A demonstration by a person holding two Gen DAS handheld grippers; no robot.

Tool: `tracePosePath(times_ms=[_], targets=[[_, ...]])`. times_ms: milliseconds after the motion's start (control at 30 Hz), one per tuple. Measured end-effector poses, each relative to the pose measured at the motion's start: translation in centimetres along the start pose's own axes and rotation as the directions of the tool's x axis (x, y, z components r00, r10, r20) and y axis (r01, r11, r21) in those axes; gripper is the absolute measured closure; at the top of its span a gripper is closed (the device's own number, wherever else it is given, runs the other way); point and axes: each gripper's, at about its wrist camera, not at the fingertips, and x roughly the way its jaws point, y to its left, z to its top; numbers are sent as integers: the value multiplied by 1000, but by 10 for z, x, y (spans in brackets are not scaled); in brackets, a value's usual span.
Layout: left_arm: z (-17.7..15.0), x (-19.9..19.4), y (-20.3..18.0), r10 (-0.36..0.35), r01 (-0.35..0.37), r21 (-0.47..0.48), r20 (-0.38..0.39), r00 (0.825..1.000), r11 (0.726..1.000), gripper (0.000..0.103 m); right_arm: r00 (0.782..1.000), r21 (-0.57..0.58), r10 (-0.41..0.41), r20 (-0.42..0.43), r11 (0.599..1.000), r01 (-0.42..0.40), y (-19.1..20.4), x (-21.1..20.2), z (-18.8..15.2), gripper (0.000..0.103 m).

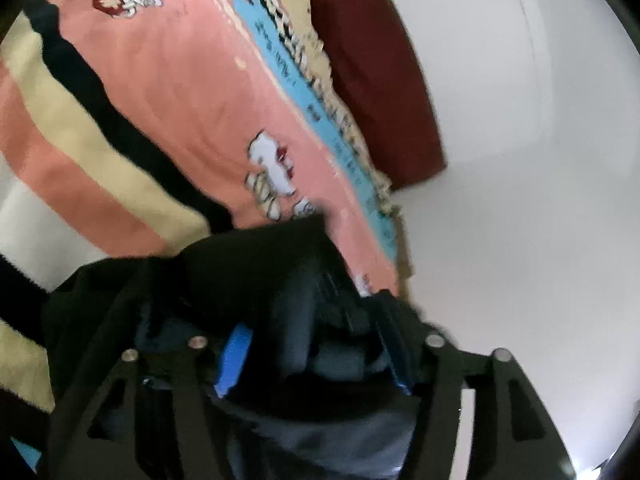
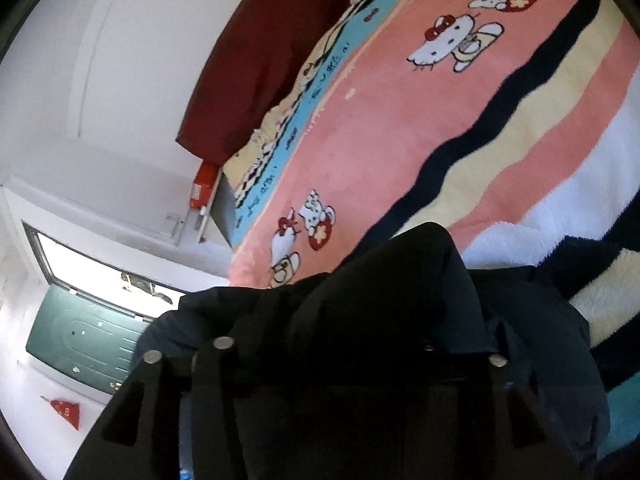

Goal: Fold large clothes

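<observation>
A dark navy garment [image 1: 260,256] lies bunched on a pink cartoon-print blanket [image 1: 180,100] spread over a bed. In the left wrist view my left gripper [image 1: 276,296] has its jaws apart. The blue pads [image 1: 234,356] show, and loose dark cloth sits between them without being pinched. In the right wrist view the same garment [image 2: 400,280] is heaped over my right gripper [image 2: 352,320] and hides its fingers, so their spacing is not visible. Around the heap is the blanket [image 2: 400,120] with its black, cream and white stripes.
A dark red cushion [image 1: 372,80] leans on the white wall [image 1: 520,200] at the bed's far edge, also visible as the cushion [image 2: 260,60]. Past the bed's side are a window frame [image 2: 100,264], a green panel [image 2: 80,336], a red box [image 2: 204,184] and a small red thing [image 2: 64,408].
</observation>
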Motion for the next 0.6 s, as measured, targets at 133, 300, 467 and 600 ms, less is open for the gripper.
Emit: tracePosePath(times_ms=[133, 300, 467, 600], targets=[[9, -30, -13, -14, 14, 3, 48, 999, 1000, 43, 999, -24, 10, 44, 1000, -9, 14, -17, 5, 20], [-5, -55, -49, 119, -131, 174, 78, 990, 976, 43, 996, -122, -25, 86, 992, 35, 43, -44, 7, 19], [-45, -42, -80, 251, -249, 371, 46, 967, 895, 43, 992, -324, -104, 76, 938, 124, 90, -47, -25, 19], [-84, -7, -104, 337, -291, 556, 21, 941, 779, 43, 979, -507, -198, 57, 838, 199, 121, -29, -61, 19]])
